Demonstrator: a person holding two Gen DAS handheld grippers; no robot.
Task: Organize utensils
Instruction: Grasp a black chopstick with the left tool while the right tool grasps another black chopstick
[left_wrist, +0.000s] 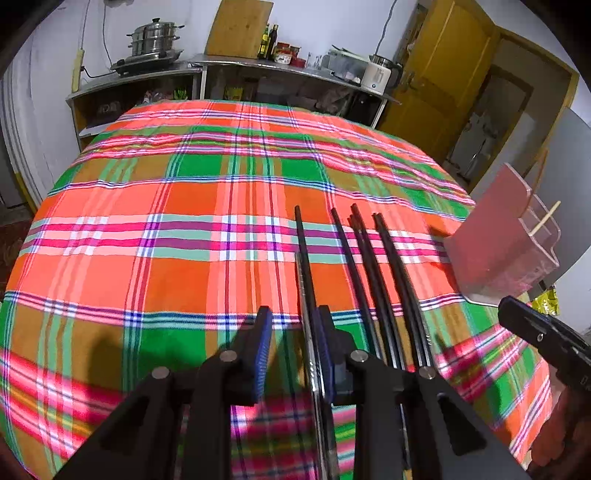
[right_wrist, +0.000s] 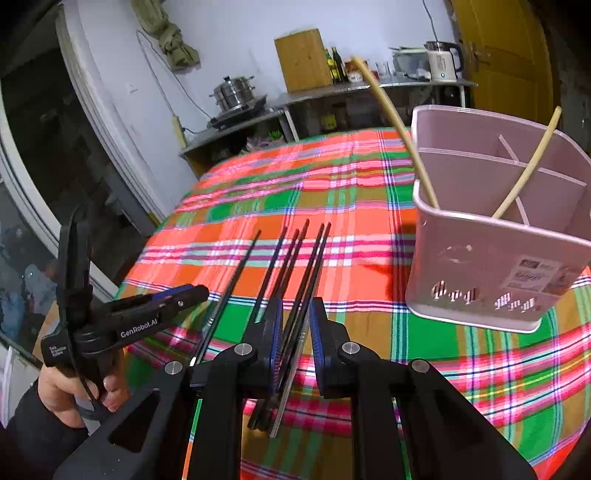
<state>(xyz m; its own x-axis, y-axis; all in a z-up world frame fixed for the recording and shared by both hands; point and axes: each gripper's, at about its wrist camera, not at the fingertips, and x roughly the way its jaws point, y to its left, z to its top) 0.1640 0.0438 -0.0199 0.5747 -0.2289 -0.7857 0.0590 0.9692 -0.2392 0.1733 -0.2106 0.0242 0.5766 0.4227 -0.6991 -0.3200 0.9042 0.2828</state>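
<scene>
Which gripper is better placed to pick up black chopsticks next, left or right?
Right, probably. The right gripper already has several black chopsticks between its open pads, near the pink holder. The left gripper straddles none.

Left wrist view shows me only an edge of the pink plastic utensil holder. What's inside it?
Observer: Two pale wooden chopsticks, tilted, in the pink plastic utensil holder.
Reviewer: Same compartment?
Observer: No. Dividers separate them: the left wooden chopstick stands at the left end, the right wooden chopstick further right.
Reviewer: And the right gripper's jaws?
Observer: The right gripper is open, straddling some of the black chopsticks lying on the plaid cloth.
</scene>
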